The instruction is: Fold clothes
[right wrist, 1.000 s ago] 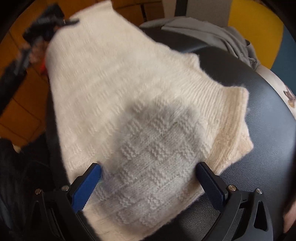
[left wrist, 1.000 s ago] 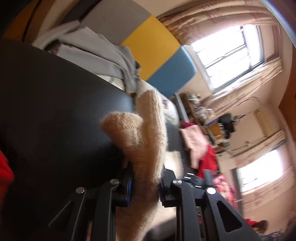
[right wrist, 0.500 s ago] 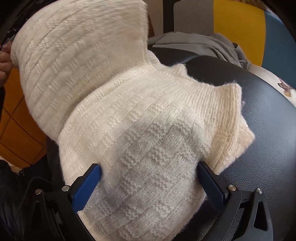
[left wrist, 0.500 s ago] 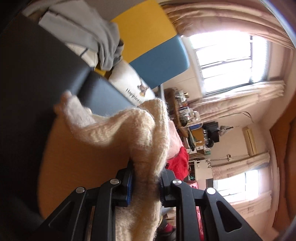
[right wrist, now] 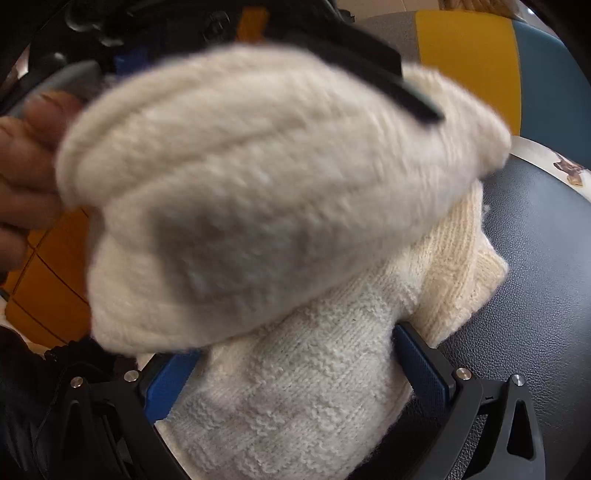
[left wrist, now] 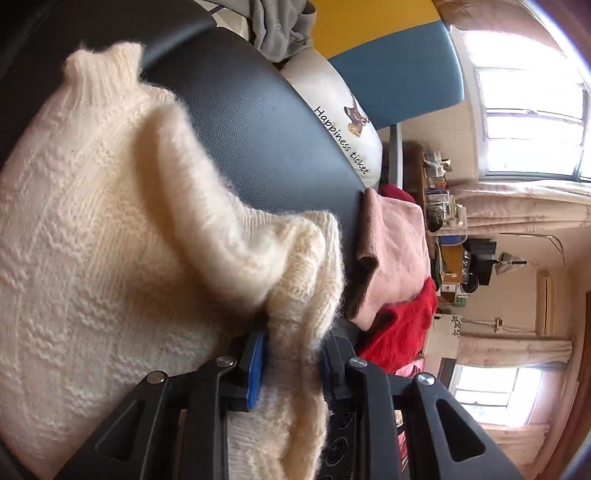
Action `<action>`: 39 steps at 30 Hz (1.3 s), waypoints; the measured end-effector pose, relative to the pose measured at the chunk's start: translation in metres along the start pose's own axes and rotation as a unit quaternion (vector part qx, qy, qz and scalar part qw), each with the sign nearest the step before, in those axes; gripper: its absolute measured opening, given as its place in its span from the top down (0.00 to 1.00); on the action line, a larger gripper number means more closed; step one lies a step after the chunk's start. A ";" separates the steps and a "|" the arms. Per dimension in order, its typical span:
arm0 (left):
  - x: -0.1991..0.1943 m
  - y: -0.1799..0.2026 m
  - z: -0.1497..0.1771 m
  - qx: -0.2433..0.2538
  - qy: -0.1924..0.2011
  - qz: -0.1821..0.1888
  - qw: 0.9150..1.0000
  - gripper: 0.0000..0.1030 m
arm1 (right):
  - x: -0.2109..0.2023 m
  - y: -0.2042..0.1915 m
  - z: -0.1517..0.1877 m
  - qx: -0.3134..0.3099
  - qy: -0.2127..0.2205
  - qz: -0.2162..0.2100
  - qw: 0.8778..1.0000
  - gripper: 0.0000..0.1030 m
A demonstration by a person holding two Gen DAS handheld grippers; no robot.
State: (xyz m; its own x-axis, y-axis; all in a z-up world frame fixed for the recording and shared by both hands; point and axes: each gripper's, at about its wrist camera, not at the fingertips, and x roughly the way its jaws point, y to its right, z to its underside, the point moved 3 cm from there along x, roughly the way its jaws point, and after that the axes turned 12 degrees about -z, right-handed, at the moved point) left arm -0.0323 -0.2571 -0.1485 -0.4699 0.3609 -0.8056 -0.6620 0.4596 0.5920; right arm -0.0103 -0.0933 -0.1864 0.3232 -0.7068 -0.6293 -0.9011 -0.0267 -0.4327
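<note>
Gripping a thick fold of the cream cable-knit wool sweater (left wrist: 110,229) between blue-padded fingers (left wrist: 255,363), left gripper (left wrist: 295,365) pinched narrow on the knit, cloth bulging above and below the pads. Lifted portion of the sweater doubled over toward the right wrist view, blurred there, hanging above the lower layer. Spread wide, right gripper (right wrist: 291,373), its blue pads (right wrist: 421,363) flanking the lower layer of the sweater (right wrist: 295,398) at each side; whether the pads press the knit or merely lie beside it cannot be told. Ribbed hem (right wrist: 461,266) spilling past the right pad onto the black leather-grain seat surface (right wrist: 535,295).

Bare black leather (left wrist: 258,122) showing beyond the sweater's collar end, up to the curved edge of the seat. Just off that edge, a folded pink knit garment with brown cuff (left wrist: 391,251) and, beneath it, a red knit garment (left wrist: 402,321), both near the left gripper's outer finger. Further along the rim, a white cushion printed "Happiness ticket" (left wrist: 332,107), a crumpled grey garment (left wrist: 280,26), and yellow and blue panels (left wrist: 399,74) behind. Bare hand (right wrist: 22,177) at the far left of the right wrist view, touching the lifted fold.
</note>
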 end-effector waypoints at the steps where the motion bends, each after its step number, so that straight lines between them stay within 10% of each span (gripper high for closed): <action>1: -0.006 0.005 0.002 0.006 0.003 -0.007 1.000 0.76 | 0.000 0.000 0.000 0.001 0.002 -0.001 1.000 0.00; 12: -0.055 0.057 0.013 0.097 -0.032 0.048 0.994 0.73 | -0.017 -0.008 0.006 0.007 0.024 0.024 0.999 0.00; 22: -0.116 -0.004 -0.011 0.175 0.116 0.006 0.978 0.72 | -0.112 -0.073 0.030 -0.011 0.081 0.002 0.997 0.00; 25: -0.118 -0.042 -0.019 0.169 0.144 -0.017 0.975 0.72 | -0.104 -0.100 0.010 -0.023 0.053 -0.087 0.994 0.00; 32: -0.107 -0.065 -0.011 0.209 0.164 0.014 0.964 0.73 | -0.037 -0.099 -0.027 -0.031 -0.028 -0.115 0.993 0.00; 39: -0.045 -0.058 0.021 0.316 0.109 -0.023 0.942 0.75 | -0.017 -0.070 0.039 0.086 -0.082 -0.165 0.979 0.00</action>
State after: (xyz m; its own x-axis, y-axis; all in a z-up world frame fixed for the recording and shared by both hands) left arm 0.0399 -0.2827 -0.1457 -0.6032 0.1857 -0.7756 -0.2371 0.8868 0.3967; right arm 0.0588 -0.0518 -0.1710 0.6437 -0.5557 -0.5262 -0.6824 -0.1056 -0.7233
